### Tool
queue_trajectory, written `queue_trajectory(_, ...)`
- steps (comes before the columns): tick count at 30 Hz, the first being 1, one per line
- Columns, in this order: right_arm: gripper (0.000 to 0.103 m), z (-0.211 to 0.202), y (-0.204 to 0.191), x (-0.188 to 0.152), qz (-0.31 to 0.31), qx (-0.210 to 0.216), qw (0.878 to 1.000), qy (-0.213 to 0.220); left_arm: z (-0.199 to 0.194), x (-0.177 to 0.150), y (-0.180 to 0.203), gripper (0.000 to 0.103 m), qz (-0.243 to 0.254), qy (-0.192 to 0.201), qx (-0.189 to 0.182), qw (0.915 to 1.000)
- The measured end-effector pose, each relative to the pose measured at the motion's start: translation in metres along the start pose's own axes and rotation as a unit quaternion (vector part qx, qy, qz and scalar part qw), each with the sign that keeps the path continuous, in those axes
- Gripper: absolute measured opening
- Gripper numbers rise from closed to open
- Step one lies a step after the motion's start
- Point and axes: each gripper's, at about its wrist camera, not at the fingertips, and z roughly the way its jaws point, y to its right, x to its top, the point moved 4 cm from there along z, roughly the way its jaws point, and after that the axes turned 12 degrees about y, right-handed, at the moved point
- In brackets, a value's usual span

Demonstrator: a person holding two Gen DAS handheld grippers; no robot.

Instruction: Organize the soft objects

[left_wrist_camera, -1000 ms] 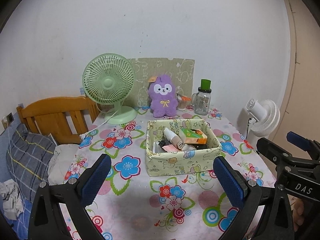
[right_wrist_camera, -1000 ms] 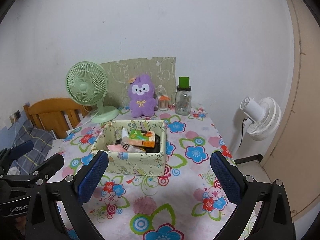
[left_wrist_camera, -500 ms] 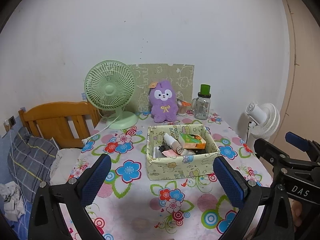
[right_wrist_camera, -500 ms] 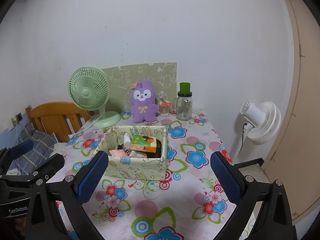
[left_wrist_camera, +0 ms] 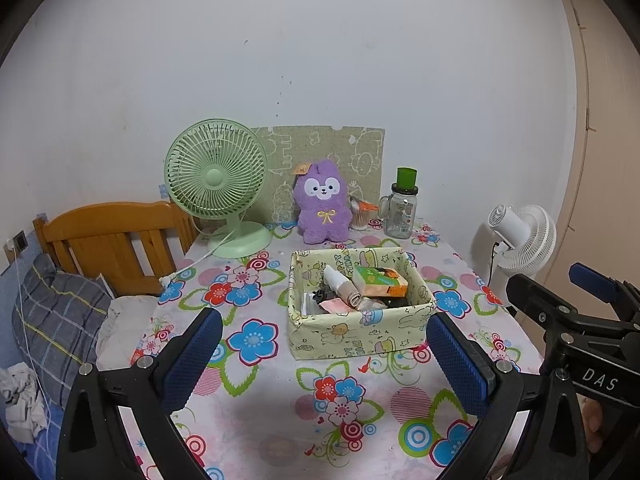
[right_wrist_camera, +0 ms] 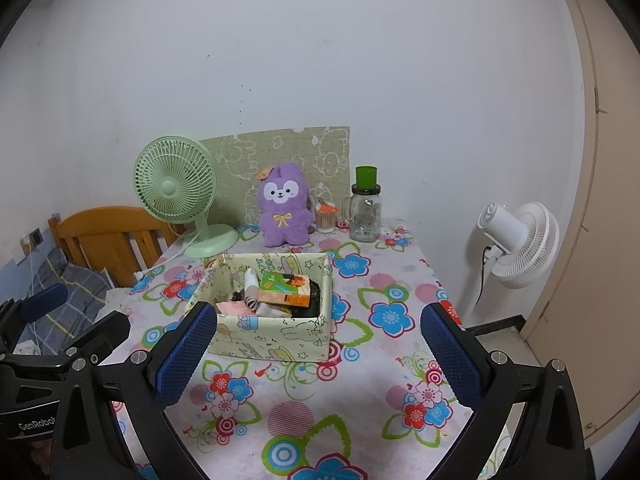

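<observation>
Your right gripper [right_wrist_camera: 318,350] body reads "DAS", your left gripper [left_wrist_camera: 322,354] "GenRobot", last letters possibly cut off. Both spread wide, holding nothing. Pale yellow cartoon-print fabric box [left_wrist_camera: 356,334] of soft items sits just ahead; purple plush rabbit [left_wrist_camera: 322,208] beyond it.

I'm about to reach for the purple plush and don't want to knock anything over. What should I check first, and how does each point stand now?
1. Left hand-held gripper open and empty: ok.
2. Right hand-held gripper open and empty: ok.
3. Purple plush toy upright and in full view at the table's back: ok.
4. Straight path to it: not ok, the pale yellow fabric storage box sits between the grippers and the toy.
5. Room around the toy: not ok, the green desk fan and the glass jar with green lid stand close beside it.
6. Space in the box: cannot tell, items already fill much of it.
</observation>
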Motion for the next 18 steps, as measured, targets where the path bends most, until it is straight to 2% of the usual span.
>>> queue_trajectory(18, 0.103, 0.0003, -0.0022, 0.0015, -0.004, -0.001, 1.0, 0.002, 0.0003, -0.0024, -0.0009, 0.103, 0.001, 0.001, 0.007, 1.0)
